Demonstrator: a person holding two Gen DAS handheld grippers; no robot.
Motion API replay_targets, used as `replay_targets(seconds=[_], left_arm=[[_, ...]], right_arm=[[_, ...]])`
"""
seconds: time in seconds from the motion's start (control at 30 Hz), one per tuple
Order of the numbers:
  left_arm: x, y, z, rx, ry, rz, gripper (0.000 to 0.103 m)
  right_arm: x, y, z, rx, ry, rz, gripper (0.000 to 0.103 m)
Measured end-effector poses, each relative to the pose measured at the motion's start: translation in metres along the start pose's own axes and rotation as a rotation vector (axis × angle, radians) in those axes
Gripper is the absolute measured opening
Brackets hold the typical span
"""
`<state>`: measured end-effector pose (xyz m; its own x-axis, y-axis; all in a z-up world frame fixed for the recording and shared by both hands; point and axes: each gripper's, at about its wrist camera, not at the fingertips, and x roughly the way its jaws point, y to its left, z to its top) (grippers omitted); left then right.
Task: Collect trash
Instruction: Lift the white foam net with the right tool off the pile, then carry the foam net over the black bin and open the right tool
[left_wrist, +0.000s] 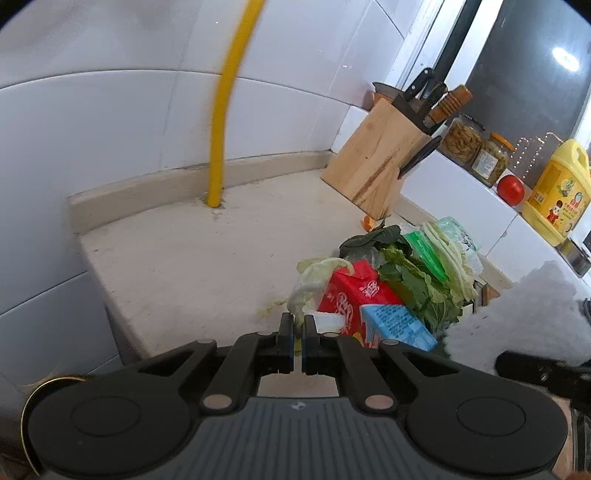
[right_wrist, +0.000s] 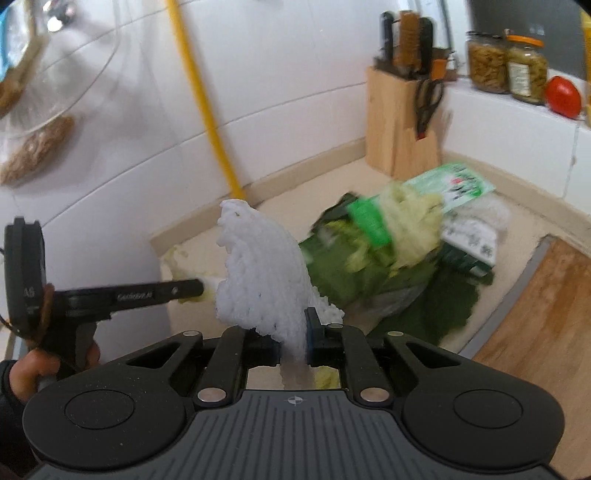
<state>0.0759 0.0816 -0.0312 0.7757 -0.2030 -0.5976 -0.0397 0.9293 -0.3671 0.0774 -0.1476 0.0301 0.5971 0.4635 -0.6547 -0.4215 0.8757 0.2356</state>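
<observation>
the right gripper (right_wrist: 293, 334) fingers pinch the white foam net (right_wrist: 258, 266) above the bench (left_wrist: 207, 251); the left gripper (left_wrist: 297, 332) fingers, pressed together, perhaps nip a cabbage scrap (right_wrist: 192, 284), so carry both steadily.

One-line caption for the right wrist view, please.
Right gripper shut on white foam net above the vegetable scraps on the counter.

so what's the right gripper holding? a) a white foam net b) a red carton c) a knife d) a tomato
a: in the right wrist view the right gripper has its jaws pressed on a white foam net that stands up between them, while the red carton lies in the trash pile on the counter.
</observation>
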Motion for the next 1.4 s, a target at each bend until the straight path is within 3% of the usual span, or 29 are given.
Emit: replay_targets(seconds=[0.5,1.1,1.4], left_arm=[[-0.079,0.047,-0.018,-0.028,-0.081,0.093,0.0],[-0.151,0.109,-0.037,-0.148,-0.178,0.317,0.0],[-0.169,0.132,-0.056,-0.205,-0.173,0.401,0.0]], right_arm=[[0.014,0.088,-0.007,-0.092,0.004,0.064,0.016],[0.056,0.183,-0.002,-0.232,0.056,0.295,0.016],[0.078,0.217,-0.011,-0.277,0.113,0.376,0.016]])
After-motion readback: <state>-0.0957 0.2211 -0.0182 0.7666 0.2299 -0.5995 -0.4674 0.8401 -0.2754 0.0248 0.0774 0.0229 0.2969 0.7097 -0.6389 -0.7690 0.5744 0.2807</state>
